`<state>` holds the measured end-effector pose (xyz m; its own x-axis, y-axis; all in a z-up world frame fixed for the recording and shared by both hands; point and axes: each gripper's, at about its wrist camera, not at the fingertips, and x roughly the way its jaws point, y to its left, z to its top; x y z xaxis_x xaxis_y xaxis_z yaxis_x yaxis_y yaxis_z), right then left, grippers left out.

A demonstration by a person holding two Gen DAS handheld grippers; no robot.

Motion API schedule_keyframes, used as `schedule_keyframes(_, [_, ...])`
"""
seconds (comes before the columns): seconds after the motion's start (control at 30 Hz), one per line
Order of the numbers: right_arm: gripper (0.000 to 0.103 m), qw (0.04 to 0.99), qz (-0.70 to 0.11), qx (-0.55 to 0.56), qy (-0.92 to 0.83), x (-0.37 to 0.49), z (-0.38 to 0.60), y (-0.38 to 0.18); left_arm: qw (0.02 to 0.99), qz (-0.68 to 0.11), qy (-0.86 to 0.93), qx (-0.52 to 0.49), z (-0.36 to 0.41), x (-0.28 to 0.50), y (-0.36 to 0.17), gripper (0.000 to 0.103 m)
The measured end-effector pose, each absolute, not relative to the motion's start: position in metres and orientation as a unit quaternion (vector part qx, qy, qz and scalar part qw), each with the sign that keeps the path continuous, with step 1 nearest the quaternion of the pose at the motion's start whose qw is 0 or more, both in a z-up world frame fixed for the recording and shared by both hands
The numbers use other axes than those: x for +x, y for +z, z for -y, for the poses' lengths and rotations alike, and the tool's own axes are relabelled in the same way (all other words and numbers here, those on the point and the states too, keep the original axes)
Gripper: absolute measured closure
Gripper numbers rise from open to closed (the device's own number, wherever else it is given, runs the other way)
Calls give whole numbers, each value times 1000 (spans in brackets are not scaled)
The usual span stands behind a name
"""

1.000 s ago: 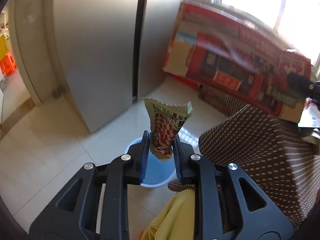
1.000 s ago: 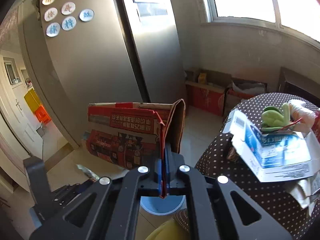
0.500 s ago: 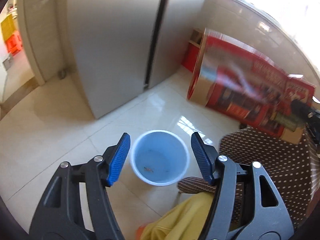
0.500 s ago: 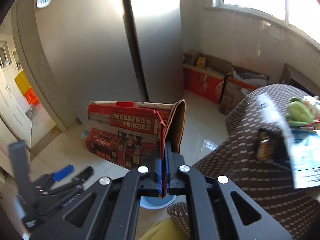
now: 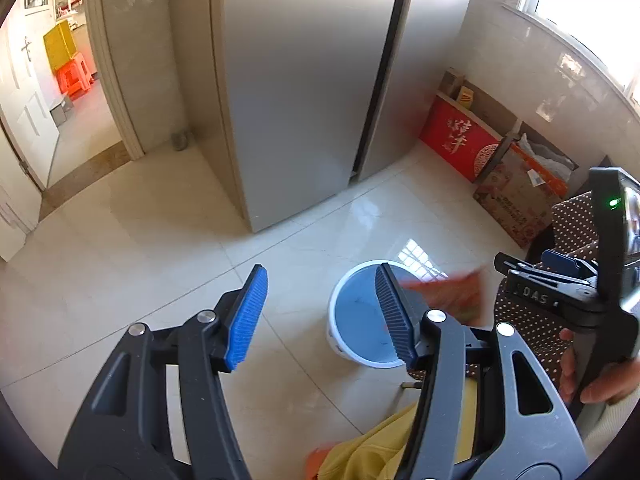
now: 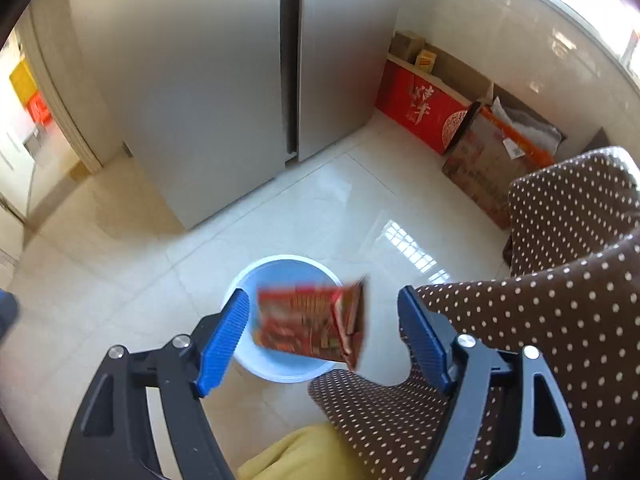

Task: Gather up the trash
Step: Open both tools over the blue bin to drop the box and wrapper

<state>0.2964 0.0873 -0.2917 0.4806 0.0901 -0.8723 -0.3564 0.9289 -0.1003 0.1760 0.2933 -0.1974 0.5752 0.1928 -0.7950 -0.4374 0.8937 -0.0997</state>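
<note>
A grey fridge stands behind the blue bucket on the floor. The red box, blurred, is above the bucket, between the wide-open right tool's fingers, touching neither. The left tool gapes wide, empty.

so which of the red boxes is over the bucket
The blurred red carton, loose between the right claw's open jaws above the blue bucket. The other two red boxes stand by the wall.
</note>
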Motion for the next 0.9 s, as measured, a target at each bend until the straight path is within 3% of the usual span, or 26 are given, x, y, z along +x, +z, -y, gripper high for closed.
schedule_keyframes(0.57, [28,856,-477,-57,190,264,-58,-230,890,-404,171,-125,-271,161,-176,47])
schedule_keyframes(0.9, [28,894,-383,-9,232,212,-8,-134,921,-345,164,-73,-223,139,-117,47])
